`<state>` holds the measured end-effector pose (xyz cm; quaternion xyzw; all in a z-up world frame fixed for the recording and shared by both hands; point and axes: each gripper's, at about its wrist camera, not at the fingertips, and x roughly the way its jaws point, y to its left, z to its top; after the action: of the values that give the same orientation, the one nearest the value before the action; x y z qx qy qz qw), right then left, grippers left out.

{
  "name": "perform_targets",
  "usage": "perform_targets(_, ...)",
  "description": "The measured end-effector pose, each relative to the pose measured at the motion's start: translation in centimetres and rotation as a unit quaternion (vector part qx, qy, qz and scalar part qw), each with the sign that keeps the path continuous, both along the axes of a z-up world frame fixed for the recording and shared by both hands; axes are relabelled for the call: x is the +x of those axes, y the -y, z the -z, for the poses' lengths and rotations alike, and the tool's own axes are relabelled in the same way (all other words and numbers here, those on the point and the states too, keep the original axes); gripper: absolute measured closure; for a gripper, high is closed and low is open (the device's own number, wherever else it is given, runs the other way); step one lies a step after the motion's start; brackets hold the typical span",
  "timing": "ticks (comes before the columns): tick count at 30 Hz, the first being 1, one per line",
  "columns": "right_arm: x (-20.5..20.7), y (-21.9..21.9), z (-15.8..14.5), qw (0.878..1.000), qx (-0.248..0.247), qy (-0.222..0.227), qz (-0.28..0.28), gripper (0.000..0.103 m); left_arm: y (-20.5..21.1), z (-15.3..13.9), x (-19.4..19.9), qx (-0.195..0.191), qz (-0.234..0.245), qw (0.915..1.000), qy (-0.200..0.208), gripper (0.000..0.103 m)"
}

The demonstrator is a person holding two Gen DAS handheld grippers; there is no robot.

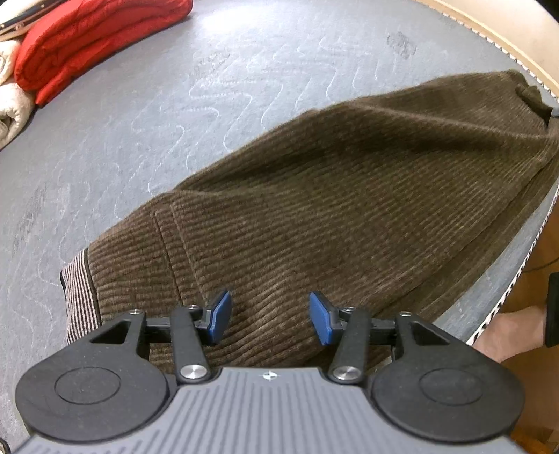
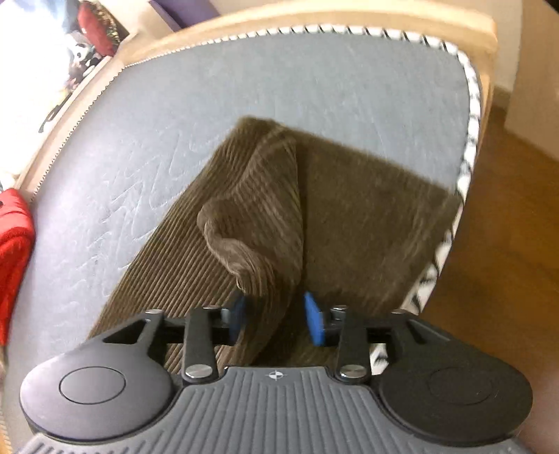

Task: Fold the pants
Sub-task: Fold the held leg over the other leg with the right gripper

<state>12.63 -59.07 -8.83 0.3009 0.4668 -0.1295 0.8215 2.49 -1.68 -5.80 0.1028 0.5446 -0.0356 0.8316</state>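
Observation:
Brown corduroy pants (image 1: pixel 332 181) lie on a grey quilted mattress (image 1: pixel 139 115), running from near me to the far right edge. A striped lining (image 1: pixel 78 297) shows at the near left end. My left gripper (image 1: pixel 269 317) is open and hovers just above the near end of the pants, with nothing between its blue pads. In the right wrist view the pants (image 2: pixel 367 209) lie near the mattress corner, and a raised fold of the cloth (image 2: pixel 258 223) runs down between the pads. My right gripper (image 2: pixel 276 319) is partly open around that fold; the image is blurred.
A folded red blanket (image 1: pixel 94 38) and cream bedding (image 1: pixel 10 97) lie at the far left of the mattress. The mattress edge (image 1: pixel 517 279) drops to a wooden floor (image 2: pixel 506 262) on the right. A wooden bed frame (image 2: pixel 314 21) borders the far side.

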Motion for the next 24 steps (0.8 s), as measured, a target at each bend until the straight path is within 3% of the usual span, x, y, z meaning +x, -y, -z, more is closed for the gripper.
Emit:
perform_targets(3, 0.5, -0.2, -0.3, 0.999, -0.035, -0.018, 0.002, 0.056, -0.1, 0.4, 0.1, 0.001, 0.001, 1.0, -0.003, 0.048)
perform_targets(5, 0.0, 0.6, -1.4, 0.996, -0.074, -0.025, 0.037, 0.053, -0.2, 0.4, 0.2, 0.001, -0.002, 1.0, -0.001, 0.047)
perform_targets(7, 0.1, 0.7, -3.0, 0.994, -0.092, 0.027, 0.047, 0.053, -0.3, 0.3, 0.3, -0.003, -0.004, 1.0, 0.002, 0.047)
perform_targets(9, 1.6, 0.0, -3.4, 0.991, -0.116, 0.058, 0.009, 0.049, -0.4, 0.2, 0.4, -0.007, -0.006, 1.0, 0.003, 0.046)
perform_targets(12, 3.8, -1.2, -1.3, 0.99, -0.129, 0.027, -0.044, 0.046, -0.4, 0.1, 0.5, -0.02, -0.005, 0.9998, 0.003, 0.046)
perform_targets(16, 5.1, -1.2, 0.5, 0.988, -0.148, -0.011, -0.042, 0.047, 0.0, 0.3, 0.2, -0.073, 0.018, 0.9971, -0.015, 0.044)
perform_targets(18, 4.6, -0.8, 0.1, 0.988, -0.153, -0.004, -0.026, 0.057, 0.3, 0.7, 0.0, -0.109, 0.037, 0.9927, -0.035, 0.036)
perform_targets(20, 4.1, 0.5, -0.3, 0.99, -0.139, 0.004, 0.006, 0.091, 1.0, 1.0, -0.4, -0.102, 0.055, 0.9926, -0.036, 0.035)
perform_targets(24, 0.8, 3.8, -1.7, 0.989, -0.093, 0.037, 0.106, 0.092, 1.3, 2.3, -0.5, -0.055, 0.059, 0.9957, -0.047, 0.036)
